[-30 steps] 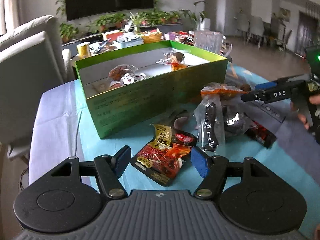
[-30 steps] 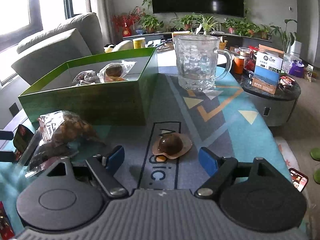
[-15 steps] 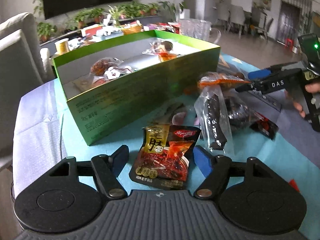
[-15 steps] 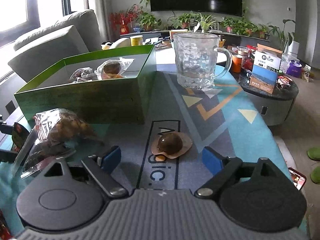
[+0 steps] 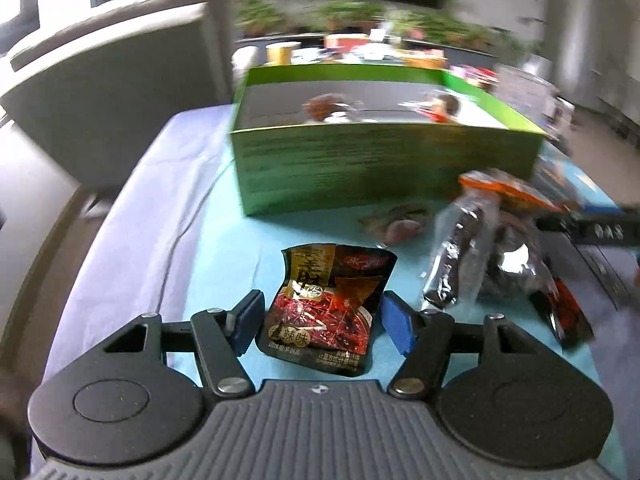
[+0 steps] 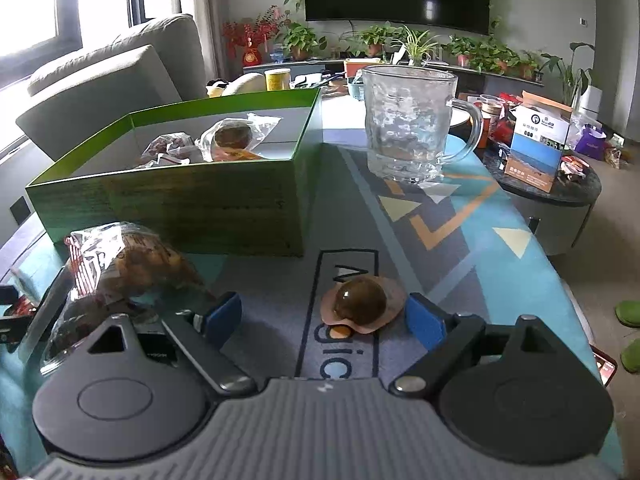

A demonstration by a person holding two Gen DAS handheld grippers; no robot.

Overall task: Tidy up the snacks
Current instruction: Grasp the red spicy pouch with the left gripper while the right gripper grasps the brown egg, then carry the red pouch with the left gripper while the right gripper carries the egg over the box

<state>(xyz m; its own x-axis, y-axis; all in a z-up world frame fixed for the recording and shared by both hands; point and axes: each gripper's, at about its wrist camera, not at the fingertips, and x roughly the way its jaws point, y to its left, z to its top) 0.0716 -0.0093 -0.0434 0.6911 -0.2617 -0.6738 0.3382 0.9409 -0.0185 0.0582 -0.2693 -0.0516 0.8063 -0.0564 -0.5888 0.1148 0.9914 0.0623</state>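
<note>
A red and black spicy snack packet (image 5: 324, 312) lies flat on the blue mat, between the open jaws of my left gripper (image 5: 320, 322), apart from both pads. The green box (image 5: 384, 172) holding several wrapped snacks stands behind it. Clear-wrapped dark snacks (image 5: 476, 256) lie to the right. My right gripper (image 6: 324, 318) is open low over the mat, with a brown vacuum-packed egg (image 6: 362, 300) near its right pad (image 6: 426, 322). A clear bag of brown snacks (image 6: 124, 258) lies left of it, before the green box (image 6: 192, 200).
A glass mug (image 6: 412, 124) stands on the mat right of the box. A grey sofa (image 5: 100, 92) is at the left beyond the table edge. A round side table (image 6: 552, 196) with a carton stands right. The other gripper (image 5: 592, 232) shows at right.
My left gripper has swung left and moved in on the red packet, which now lies between its jaws. My right gripper has edged toward the egg.
</note>
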